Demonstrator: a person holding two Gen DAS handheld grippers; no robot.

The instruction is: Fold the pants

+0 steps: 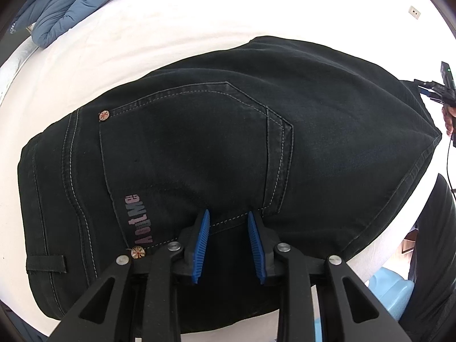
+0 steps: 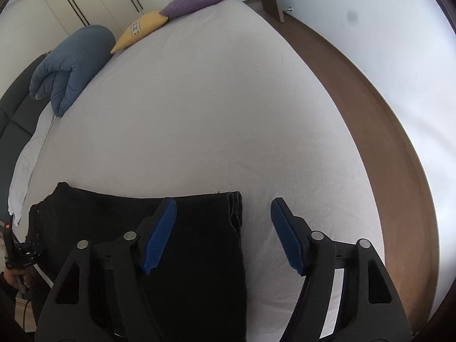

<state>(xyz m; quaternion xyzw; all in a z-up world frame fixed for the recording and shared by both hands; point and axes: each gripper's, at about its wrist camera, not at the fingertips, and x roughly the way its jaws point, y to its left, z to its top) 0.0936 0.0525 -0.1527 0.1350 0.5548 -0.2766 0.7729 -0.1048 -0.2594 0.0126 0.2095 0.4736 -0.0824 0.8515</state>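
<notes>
Black jeans [image 1: 199, 142] lie folded on a white bed [image 1: 142, 42], back pocket and waistband up, waistband at the left. My left gripper [image 1: 228, 219] is open just above the pocket's lower edge, holding nothing. In the right wrist view the folded hem end of the jeans [image 2: 199, 242] lies under my right gripper [image 2: 223, 208], which is wide open and empty; its left finger is over the cloth, its right finger over bare sheet. The right gripper also shows at the right edge of the left wrist view [image 1: 439, 88].
A rolled blue duvet [image 2: 71, 65], a yellow pillow [image 2: 139, 31] and a purple pillow [image 2: 196, 0] lie along the far left side of the bed [image 2: 213, 114]. Brown floor [image 2: 370, 114] runs along the bed's right edge. A light blue object [image 1: 390, 293] sits beside the bed.
</notes>
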